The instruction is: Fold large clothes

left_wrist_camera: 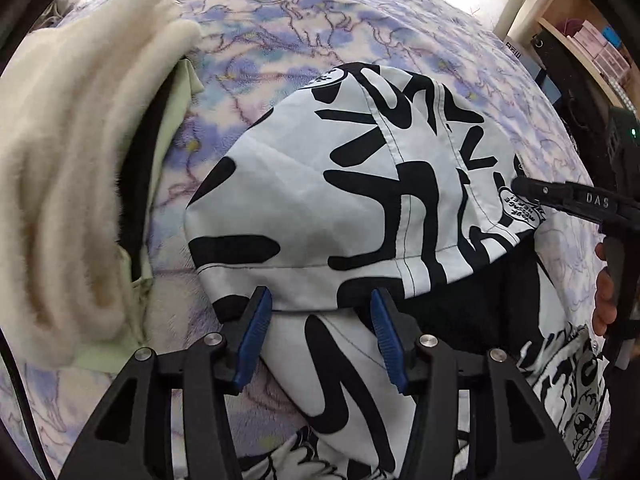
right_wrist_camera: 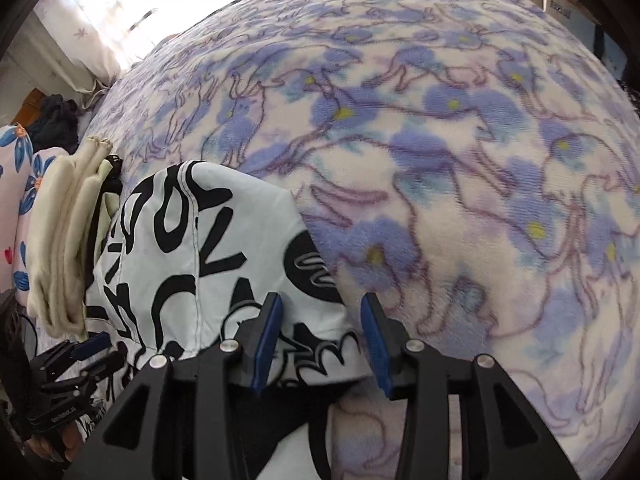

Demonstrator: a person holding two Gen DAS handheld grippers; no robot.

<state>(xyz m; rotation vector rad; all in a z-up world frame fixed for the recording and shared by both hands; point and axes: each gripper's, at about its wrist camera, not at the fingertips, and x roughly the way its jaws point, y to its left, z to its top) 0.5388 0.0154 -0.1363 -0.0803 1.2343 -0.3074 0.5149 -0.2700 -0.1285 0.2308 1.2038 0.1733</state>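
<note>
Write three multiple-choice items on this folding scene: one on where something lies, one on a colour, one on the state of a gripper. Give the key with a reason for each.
1. Where does the pile of cream fleece garments lie relative to the black-and-white printed garment, in the left wrist view?
A. To its left
B. On top of it
C. To its right

2. What colour are the flowers on the blanket?
A. Red
B. Blue with yellow centres
C. Green

3. How stands the left gripper?
A. Shut on the blanket
B. Open, its blue pads either side of the garment's folded edge
C. Out of view

Key: 1 A, the cream pile fills the left side while the garment sits centre. 2 B, blue blooms with yellow dots cover the blanket. 3 B, a wide gap shows between the pads, with cloth in it but not pinched.
</note>
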